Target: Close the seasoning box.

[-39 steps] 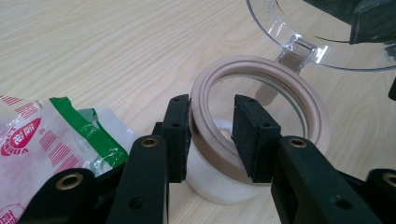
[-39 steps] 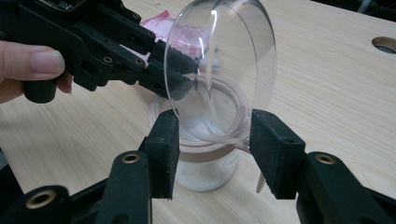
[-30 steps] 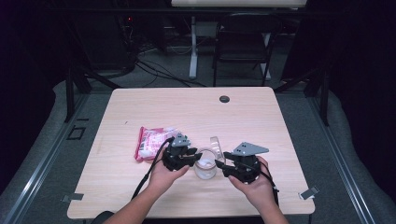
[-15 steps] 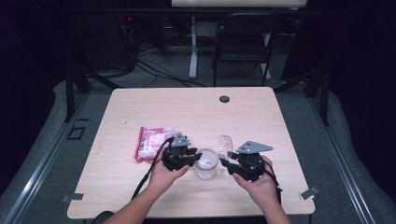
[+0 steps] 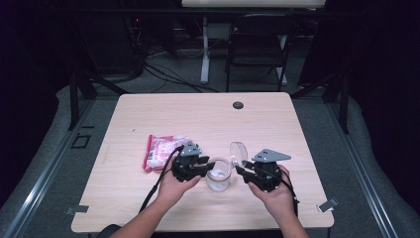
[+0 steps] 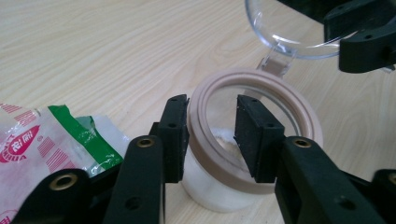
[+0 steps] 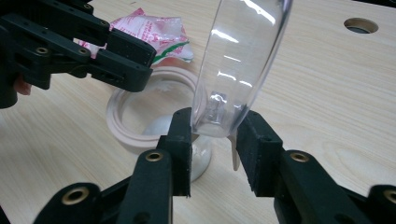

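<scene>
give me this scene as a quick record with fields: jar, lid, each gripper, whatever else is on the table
jar: clear jar with a tan rim, upright on the table, something white inside
lid: clear hinged lid swung open, standing on edge
left gripper: left gripper straddles the jar's rim, one jaw outside, one inside; jaws have just been opening
right gripper: right gripper with the lid's lower edge between its jaws, which have just been closing; a pressing grip cannot be confirmed
other: pink and white packet lying beside the left gripper
</scene>
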Demonstrator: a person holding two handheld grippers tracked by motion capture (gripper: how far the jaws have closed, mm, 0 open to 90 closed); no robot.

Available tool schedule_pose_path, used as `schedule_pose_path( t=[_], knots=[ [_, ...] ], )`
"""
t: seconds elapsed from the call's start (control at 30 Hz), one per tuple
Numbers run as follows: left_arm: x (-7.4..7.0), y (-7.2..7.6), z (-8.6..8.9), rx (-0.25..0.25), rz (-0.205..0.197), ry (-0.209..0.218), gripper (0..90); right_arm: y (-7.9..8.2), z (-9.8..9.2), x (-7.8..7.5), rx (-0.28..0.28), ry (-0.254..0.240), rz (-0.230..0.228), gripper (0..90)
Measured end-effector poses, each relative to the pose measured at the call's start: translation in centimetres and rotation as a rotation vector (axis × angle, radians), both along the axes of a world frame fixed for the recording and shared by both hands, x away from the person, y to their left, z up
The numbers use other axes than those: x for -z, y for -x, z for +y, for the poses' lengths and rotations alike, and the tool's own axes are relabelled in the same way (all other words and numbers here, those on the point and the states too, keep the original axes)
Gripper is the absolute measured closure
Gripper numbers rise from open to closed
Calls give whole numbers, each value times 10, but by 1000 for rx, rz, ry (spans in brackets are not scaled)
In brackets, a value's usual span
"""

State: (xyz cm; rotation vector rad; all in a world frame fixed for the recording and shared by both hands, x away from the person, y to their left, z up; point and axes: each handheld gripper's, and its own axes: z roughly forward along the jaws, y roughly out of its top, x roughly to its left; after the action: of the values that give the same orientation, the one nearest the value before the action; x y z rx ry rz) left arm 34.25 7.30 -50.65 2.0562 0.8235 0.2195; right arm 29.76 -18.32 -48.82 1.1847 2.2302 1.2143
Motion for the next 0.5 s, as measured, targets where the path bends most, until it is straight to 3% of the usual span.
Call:
schedule_pose_path(
  t=[0.23,0.5],
  knots=[
    [-6,3,11,-29,-15,41,606,-9,-2,2,17,-32,-5,713],
    [-9,4,34,-99,-21,40,603,-24,-7,2,3,-66,16,728]
  ],
)
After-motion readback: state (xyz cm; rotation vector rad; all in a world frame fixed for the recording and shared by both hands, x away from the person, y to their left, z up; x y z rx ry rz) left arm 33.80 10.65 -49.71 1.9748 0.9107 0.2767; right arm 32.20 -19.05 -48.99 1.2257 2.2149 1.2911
